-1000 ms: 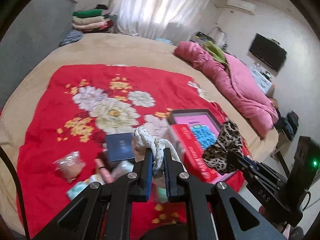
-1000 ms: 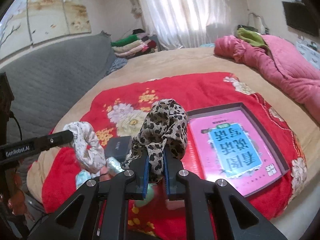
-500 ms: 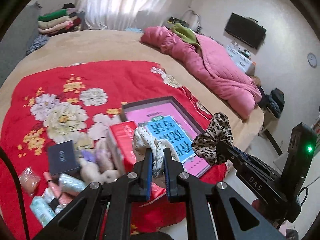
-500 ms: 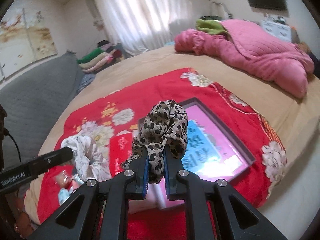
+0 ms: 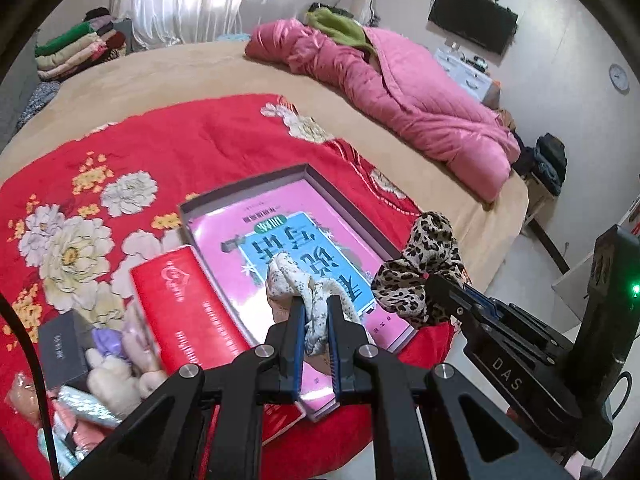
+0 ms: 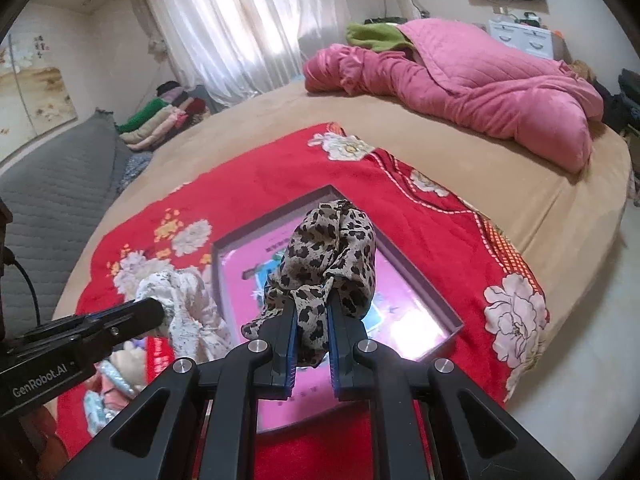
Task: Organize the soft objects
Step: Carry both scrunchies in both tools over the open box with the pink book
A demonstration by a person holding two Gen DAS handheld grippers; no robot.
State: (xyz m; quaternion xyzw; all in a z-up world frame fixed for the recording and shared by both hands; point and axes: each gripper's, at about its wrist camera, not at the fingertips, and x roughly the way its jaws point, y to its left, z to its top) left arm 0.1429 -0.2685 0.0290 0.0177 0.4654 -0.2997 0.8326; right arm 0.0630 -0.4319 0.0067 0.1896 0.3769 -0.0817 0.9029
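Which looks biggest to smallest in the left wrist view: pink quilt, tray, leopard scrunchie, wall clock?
1. Pink quilt
2. Tray, nearer the camera, so close to the quilt
3. Leopard scrunchie
4. Wall clock

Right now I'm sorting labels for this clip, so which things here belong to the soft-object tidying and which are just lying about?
Part of the job:
- white floral scrunchie, clamped in the left gripper
- leopard scrunchie, clamped in the right gripper
- open box below both
- plush toys

Lying about:
- red booklet
- dark small box
- pink quilt
- folded clothes stack
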